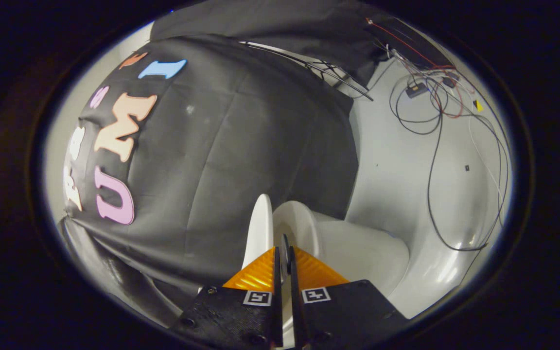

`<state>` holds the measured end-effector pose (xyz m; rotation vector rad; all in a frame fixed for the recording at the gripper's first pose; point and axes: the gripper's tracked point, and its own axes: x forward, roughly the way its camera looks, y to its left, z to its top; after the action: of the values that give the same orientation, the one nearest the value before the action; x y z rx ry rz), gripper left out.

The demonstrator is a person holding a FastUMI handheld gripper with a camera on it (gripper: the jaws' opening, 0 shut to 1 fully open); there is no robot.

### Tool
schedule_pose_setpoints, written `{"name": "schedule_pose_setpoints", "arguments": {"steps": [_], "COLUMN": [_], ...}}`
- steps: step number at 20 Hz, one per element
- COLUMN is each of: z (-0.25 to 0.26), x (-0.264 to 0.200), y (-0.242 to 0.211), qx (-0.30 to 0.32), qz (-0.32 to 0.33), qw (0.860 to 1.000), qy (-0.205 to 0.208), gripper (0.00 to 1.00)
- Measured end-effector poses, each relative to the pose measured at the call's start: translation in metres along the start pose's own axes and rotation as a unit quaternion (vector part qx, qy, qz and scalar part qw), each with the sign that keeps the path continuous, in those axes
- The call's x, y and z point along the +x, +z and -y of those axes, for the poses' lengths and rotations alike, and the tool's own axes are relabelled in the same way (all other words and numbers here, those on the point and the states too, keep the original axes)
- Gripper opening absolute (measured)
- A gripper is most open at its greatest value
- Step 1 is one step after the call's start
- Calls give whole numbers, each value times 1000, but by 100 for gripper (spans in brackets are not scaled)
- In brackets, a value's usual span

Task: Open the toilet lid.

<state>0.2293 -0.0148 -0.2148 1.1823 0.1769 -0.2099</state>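
Two fingers of the gripper (283, 255) stand nearly together, nipping the thin edge of the toilet lid (259, 228), which stands raised, edge-on to the camera. Just right of the lid, beyond the fingers, sits the white toilet bowl (348, 243). Behind hangs the black cloth wall (241, 160); loose cables (435, 126) trail across the white floor (396, 170) beyond.

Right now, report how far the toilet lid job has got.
Mostly done: the toilet lid stands raised on edge beside the open toilet bowl, no longer covering it. In hand: the gripper has its fingers nearly closed, with the lid's thin edge in the narrow gap between them. Left: lean the lid fully back toward the black cloth wall, then release.
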Motion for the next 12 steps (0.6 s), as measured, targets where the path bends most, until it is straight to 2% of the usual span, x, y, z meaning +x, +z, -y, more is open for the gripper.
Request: {"name": "schedule_pose_setpoints", "arguments": {"steps": [7,12], "z": [-67,-128], "x": [-18,-31], "y": [-3,-15], "qx": [-73,-153], "qz": [26,30], "qw": [997,986], "qy": [22,57], "gripper": [8,8]}}
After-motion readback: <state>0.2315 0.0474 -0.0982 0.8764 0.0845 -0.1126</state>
